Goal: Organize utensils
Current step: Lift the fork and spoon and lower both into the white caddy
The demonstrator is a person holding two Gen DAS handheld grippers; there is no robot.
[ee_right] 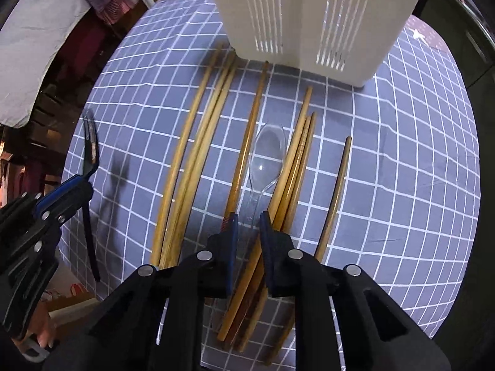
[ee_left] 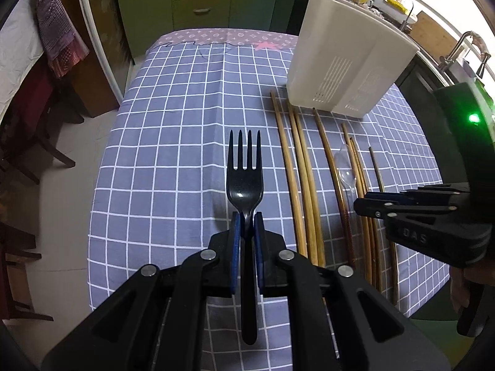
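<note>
My left gripper (ee_left: 246,215) is shut on a black plastic fork (ee_left: 245,167), tines pointing forward, held above the checked tablecloth (ee_left: 173,154). The fork also shows at the left of the right wrist view (ee_right: 90,151). My right gripper (ee_right: 249,216) is open, its jaws on either side of the handle of a clear plastic spoon (ee_right: 266,154) lying among several wooden chopsticks (ee_right: 198,142). The spoon (ee_left: 345,167) and chopsticks (ee_left: 304,179) lie right of the fork in the left wrist view. A white slotted utensil holder (ee_left: 346,61) (ee_right: 309,15) stands beyond them.
The table's left and near edges drop to the floor (ee_left: 62,278). Wooden chairs (ee_left: 27,142) stand at the left. Green cabinets (ee_left: 198,3) and a sink faucet (ee_left: 467,49) are behind the table. The right gripper's body (ee_left: 433,216) sits right of the chopsticks.
</note>
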